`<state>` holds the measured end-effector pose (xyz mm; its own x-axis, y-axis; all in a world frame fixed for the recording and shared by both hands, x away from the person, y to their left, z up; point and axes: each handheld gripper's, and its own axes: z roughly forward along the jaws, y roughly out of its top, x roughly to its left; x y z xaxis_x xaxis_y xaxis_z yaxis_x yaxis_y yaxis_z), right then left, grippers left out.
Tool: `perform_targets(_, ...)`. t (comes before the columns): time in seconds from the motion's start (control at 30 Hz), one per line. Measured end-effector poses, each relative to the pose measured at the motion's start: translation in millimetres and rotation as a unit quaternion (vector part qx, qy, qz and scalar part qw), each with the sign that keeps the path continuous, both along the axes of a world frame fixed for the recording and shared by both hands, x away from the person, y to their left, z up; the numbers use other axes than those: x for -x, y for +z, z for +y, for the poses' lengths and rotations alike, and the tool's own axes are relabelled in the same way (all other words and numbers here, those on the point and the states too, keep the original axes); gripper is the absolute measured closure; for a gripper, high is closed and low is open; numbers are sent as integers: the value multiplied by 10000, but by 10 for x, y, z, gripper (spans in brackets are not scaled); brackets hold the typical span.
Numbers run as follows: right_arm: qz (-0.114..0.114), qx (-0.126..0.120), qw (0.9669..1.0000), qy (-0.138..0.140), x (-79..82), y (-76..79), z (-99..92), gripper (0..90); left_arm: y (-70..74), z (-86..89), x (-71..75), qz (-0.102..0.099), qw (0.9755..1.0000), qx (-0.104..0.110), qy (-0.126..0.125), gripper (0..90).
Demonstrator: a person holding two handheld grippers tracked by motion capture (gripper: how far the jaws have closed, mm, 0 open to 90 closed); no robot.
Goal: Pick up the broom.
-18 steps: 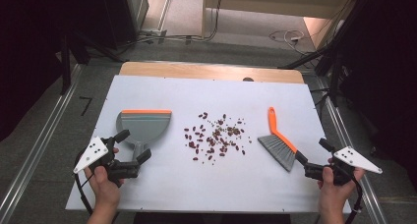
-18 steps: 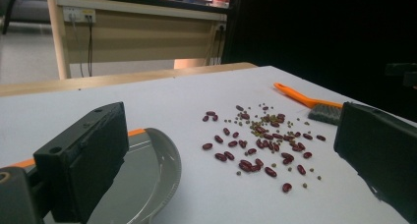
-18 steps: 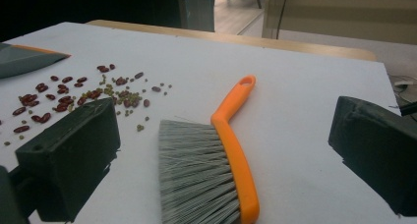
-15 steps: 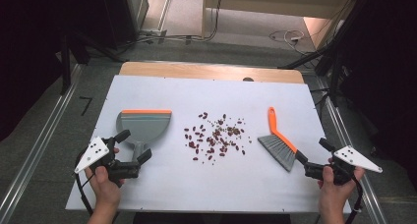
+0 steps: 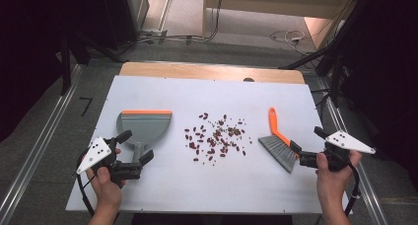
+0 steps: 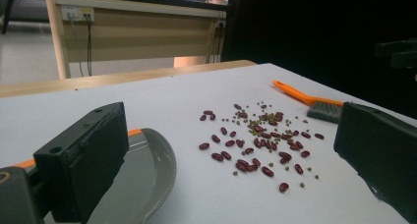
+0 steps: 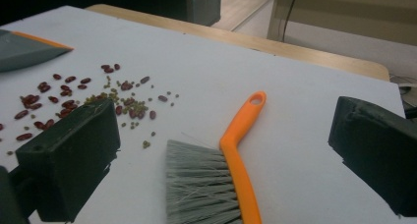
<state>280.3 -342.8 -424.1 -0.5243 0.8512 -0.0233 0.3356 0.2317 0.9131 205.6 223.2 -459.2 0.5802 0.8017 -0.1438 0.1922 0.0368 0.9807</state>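
A grey dustpan [image 5: 145,125] with an orange lip lies left of centre on the white table [image 5: 162,94]. My left gripper [image 5: 137,146] stands open at its handle end, and the pads are off it. In the left gripper view the dustpan [image 6: 147,167] lies beside the left jaw of that gripper [image 6: 231,155]. Red beans and small green ones [image 5: 217,137] are scattered mid-table. An orange-handled brush [image 5: 277,142] with grey bristles lies to their right. My right gripper [image 5: 306,139] is open just beside it; in the right gripper view the brush [image 7: 236,150] lies between the spread jaws of the gripper [image 7: 221,153], untouched.
The table's far edge is a bare wooden strip [image 5: 207,71]. Metal rails [image 5: 29,161] run along the floor on both sides, and cables [image 5: 286,36] lie on the floor beyond. A person's hands hold both grippers near the front edge.
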Motion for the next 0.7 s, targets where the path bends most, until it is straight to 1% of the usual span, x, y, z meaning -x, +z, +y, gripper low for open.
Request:
perform_targets(0.07,53,49,10000,-26,-67,29,40,0,-1,-6,4,2,10000,-54,-8,13)
perform_targets(0.1,95,57,9999,-34,-107,43,56,0,-6,-10,5,5,10000,-46,-10,12)
perform_targets(0.13,187,48,9998,19,-164,57,73,0,-9,-10,3,6,10000,-34,-17,13)
perform_targets(0.23,391,109,9992,44,-286,90,128,0,-10,-4,-1,10,10000,-25,-35,12)
perform_targets(0.27,451,150,9989,-1,-314,98,145,0,-9,0,-2,8,10000,-18,-45,12)
perform_targets(0.33,585,266,9979,25,-411,119,198,0,-12,0,-3,6,10000,-5,-51,13)
perform_targets(0.37,616,326,9976,14,-445,125,215,0,-15,1,-4,21,10000,0,-58,13)
perform_targets(0.47,880,515,9948,56,-596,137,301,0,-19,-10,-4,42,10000,6,-71,12)
perform_targets(0.53,1044,595,9926,157,-689,124,343,0,-18,-16,-5,49,10000,-16,-68,13)
perform_targets(0.6,1281,665,9893,217,-795,100,393,0,-16,-16,-3,50,10000,-13,-53,13)
perform_targets(0.67,1408,751,9869,248,-873,79,430,0,-14,-13,-1,45,10000,-6,-43,13)
perform_targets(0.7,1526,829,9845,259,-926,68,457,0,-14,-11,-1,48,10000,-7,-43,12)
